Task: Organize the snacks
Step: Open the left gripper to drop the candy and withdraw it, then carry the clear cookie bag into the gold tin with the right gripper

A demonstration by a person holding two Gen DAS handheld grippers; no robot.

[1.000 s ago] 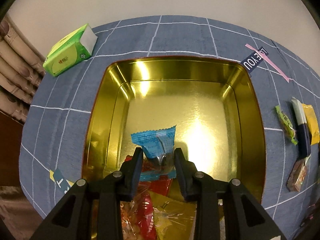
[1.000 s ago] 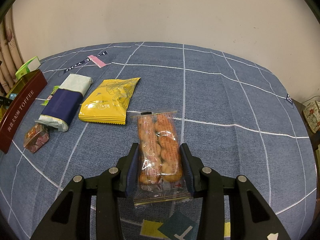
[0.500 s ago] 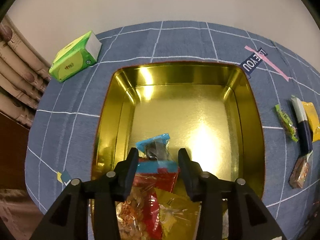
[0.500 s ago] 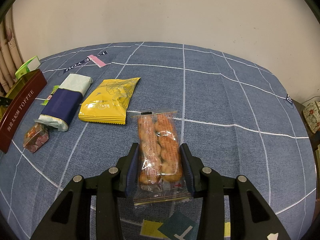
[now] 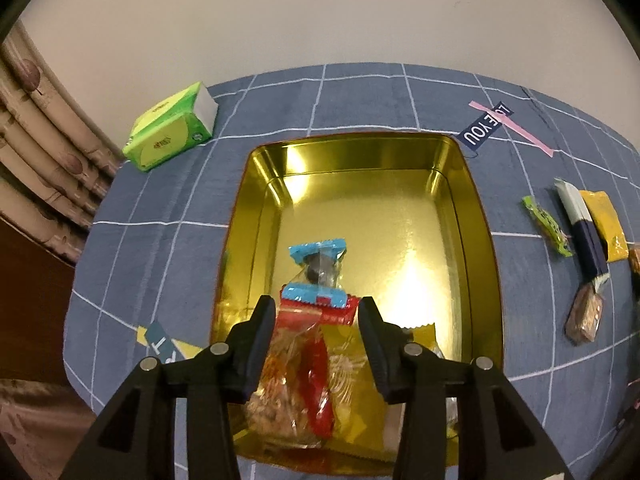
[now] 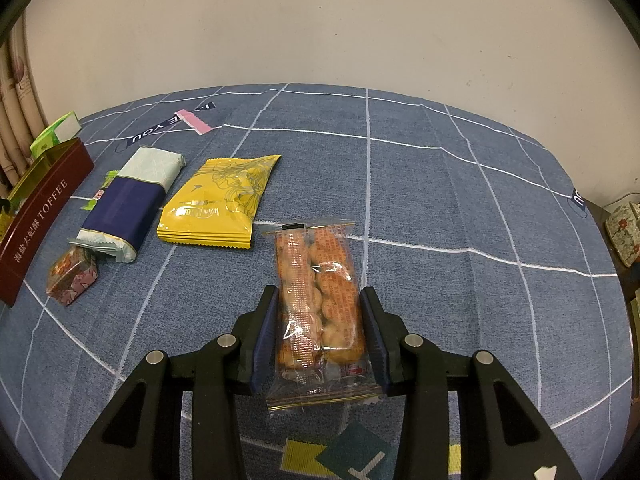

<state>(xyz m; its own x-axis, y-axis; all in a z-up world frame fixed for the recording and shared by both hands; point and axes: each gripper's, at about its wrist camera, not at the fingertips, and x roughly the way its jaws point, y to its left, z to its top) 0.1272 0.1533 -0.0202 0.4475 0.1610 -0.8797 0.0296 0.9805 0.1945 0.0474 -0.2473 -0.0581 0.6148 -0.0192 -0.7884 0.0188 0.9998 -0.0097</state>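
A gold tin (image 5: 476, 216) sits open on the blue checked cloth. At its near end lie a blue-wrapped snack (image 5: 318, 268), a red packet (image 5: 316, 360) and a yellow packet (image 5: 352, 376). My left gripper (image 5: 317, 314) hovers open above that pile, its fingers apart from the blue snack. In the right wrist view my right gripper (image 6: 320, 310) is shut on a clear packet of orange crackers (image 6: 316, 264), which rests on the cloth. The same tin (image 6: 40, 220) shows at the far left with a dark red "TOFFEE" side.
Loose snacks lie right of the tin: a yellow packet (image 6: 220, 204), a navy and pale green packet (image 6: 128, 204), a small floral-wrapped cube (image 6: 72, 276) and a thin green packet (image 5: 548, 224). A green tissue pack (image 5: 172, 132) sits at the back left by a curtain.
My left gripper opened, let the blue snack drop onto the pile in the tin, and lifted back away from it. The right gripper and its cracker packet stayed still.
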